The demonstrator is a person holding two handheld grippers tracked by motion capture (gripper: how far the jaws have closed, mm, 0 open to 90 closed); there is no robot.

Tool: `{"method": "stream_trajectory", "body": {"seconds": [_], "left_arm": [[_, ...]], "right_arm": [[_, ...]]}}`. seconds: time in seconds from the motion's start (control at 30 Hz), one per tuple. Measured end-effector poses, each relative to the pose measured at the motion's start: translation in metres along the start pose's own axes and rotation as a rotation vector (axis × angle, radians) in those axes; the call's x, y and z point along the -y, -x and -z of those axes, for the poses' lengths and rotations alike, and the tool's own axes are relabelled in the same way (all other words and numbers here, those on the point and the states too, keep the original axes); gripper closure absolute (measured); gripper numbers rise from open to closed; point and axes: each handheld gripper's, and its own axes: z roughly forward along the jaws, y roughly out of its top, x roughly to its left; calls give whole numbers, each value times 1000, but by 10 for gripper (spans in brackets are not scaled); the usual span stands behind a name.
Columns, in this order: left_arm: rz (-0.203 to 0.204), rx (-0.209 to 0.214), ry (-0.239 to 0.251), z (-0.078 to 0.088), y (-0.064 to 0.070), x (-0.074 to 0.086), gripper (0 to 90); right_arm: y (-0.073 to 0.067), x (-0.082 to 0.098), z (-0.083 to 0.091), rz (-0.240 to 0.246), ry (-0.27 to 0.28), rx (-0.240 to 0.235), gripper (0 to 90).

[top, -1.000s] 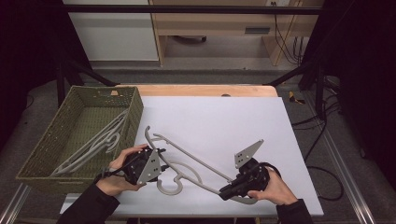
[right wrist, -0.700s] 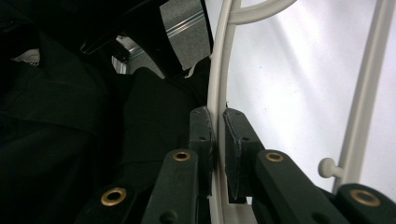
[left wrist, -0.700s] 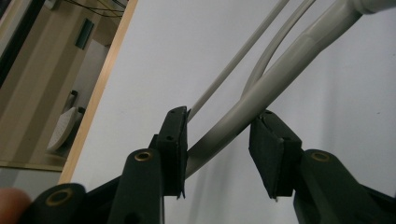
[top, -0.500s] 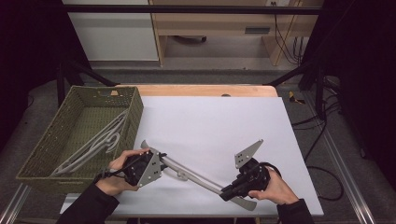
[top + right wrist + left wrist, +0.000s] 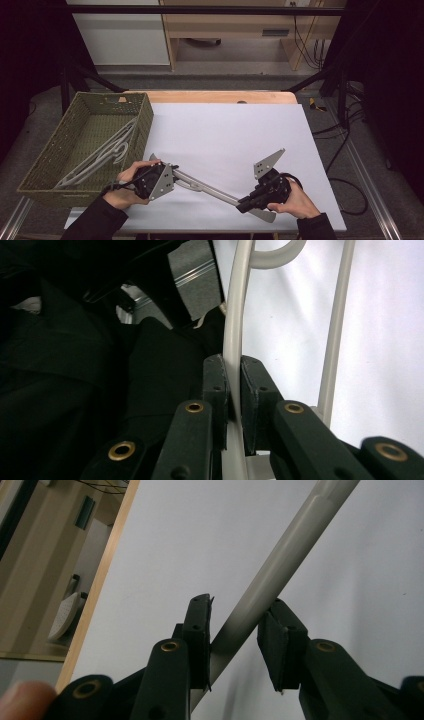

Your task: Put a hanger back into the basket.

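Observation:
A pale grey clothes hanger (image 5: 210,190) is held on edge just above the white table (image 5: 225,125), so it reads as one slanting bar. My left gripper (image 5: 172,176) grips its left end. In the left gripper view the jaws have just been closing, and the pads (image 5: 197,635) of the left gripper (image 5: 235,630) now press on the thick bar of the hanger (image 5: 295,540). My right gripper (image 5: 245,204) holds the lower right end. In the right gripper view the right gripper (image 5: 234,385) is shut on the thin curved arm of the hanger (image 5: 235,315).
A green woven basket (image 5: 145,120) stands at the table's left edge with more pale hangers (image 5: 107,150) lying in it. A wooden strip (image 5: 215,96) borders the far side of the table. Dark frame posts stand to both sides.
The hanger lay flat on the table with its hook showing; now it stands on edge between the two grippers. The left jaws have closed onto its bar. Both hands stayed in place.

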Motion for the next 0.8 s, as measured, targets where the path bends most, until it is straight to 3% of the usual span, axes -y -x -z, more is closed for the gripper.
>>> {"method": "stream_trajectory", "body": {"seconds": [0.1,0.23,0.37,0.47,0.57,0.8], "left_arm": [[-14,0,-22,-3,1,0,630],[-37,9,-30,-2,3,-1,705],[-39,-12,-23,-1,6,-1,755],[-39,-22,-25,0,5,-2,784],[-38,-6,-27,1,6,-2,805],[14,-6,-30,1,4,-4,815]], "right_arm": [[-1,0,1,12,11,-29,827],[-2,0,3,4,14,-15,826],[0,3,13,2,106,-16,813],[2,4,19,-4,152,42,794],[4,6,23,3,206,113,780],[6,8,26,0,302,285,657]]}}
